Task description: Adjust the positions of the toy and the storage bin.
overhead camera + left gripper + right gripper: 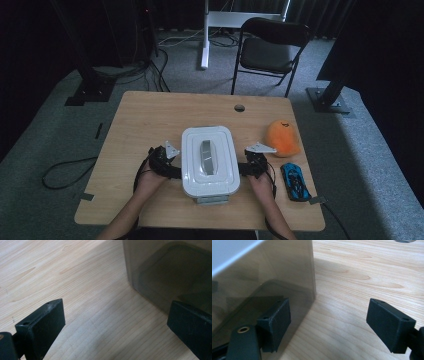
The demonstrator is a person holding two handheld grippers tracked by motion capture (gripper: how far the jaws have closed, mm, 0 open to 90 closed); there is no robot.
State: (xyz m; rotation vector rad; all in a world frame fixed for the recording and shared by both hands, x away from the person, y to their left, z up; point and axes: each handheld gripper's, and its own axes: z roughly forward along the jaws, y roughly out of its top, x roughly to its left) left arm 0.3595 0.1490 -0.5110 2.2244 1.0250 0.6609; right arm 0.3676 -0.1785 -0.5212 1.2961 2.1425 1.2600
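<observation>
box (208, 160) btwn both grippers, mid-table | L gripper (172, 167) jaws apart, box wall by one jaw | R gripper (245, 167) jaws apart, same, nothing clamped

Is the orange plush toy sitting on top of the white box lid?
No, the orange plush toy lies on the table, right of the box.

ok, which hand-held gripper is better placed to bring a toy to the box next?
Right. The right hand-held gripper sits open at the box side nearest the blue toy car and orange plush. The left hand-held gripper, also open, is across the box from both.
</observation>
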